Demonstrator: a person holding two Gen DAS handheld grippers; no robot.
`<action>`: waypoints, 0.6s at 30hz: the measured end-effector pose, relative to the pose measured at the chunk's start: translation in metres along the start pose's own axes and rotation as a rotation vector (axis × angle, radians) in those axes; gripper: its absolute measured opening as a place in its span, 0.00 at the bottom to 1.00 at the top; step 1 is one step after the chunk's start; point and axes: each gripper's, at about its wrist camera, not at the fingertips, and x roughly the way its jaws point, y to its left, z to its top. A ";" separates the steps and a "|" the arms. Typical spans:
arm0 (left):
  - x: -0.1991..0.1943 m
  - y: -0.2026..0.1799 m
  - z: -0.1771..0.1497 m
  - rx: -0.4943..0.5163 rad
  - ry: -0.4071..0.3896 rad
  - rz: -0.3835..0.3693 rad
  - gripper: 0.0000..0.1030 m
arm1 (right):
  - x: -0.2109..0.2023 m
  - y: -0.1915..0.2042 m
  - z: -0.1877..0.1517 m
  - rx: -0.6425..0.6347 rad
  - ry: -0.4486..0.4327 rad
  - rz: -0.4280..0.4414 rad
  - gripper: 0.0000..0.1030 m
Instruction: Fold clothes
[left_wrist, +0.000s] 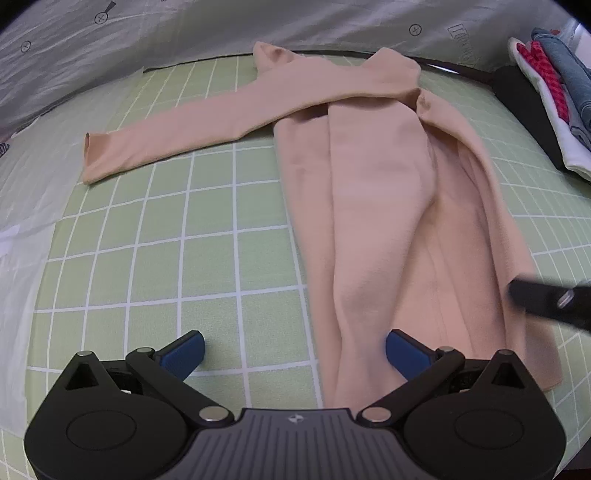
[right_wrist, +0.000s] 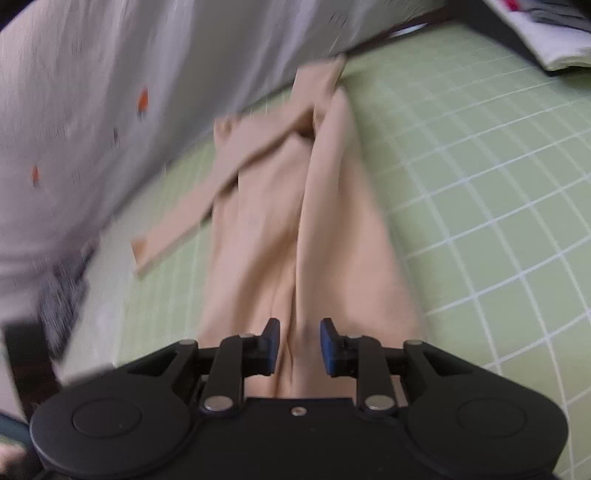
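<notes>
the left gripper sits at the bottom of its frame with the fingers spread wide and nothing between the pads; one pad is over the green mat, the other just at the near hem of the top. the right gripper is low in its own blurred frame, fingers a little apart, with a ridge of the fabric between them but the pads not pressing on it, so it holds nothing. the peach top lies along the middle of the mat, running from the near edge to the far edge. i judge the fold is about half done: its right side is already turned over the body, lumpy and not flat, while the left sleeve is stretched out toward the left of the frame, not yet folded in. after that the length must be folded too. there is no container; at the upper right a pile of clothes lies on the mat, seemingly finished.
</notes>
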 end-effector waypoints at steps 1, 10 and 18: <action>0.000 0.001 -0.001 0.000 -0.004 -0.001 1.00 | -0.004 -0.005 0.002 0.026 -0.027 0.002 0.24; -0.002 0.000 -0.002 -0.006 -0.025 0.001 1.00 | 0.030 -0.004 -0.006 -0.041 0.062 -0.079 0.11; -0.004 0.009 0.005 -0.039 0.031 -0.040 1.00 | 0.031 0.011 0.009 -0.141 0.045 -0.072 0.19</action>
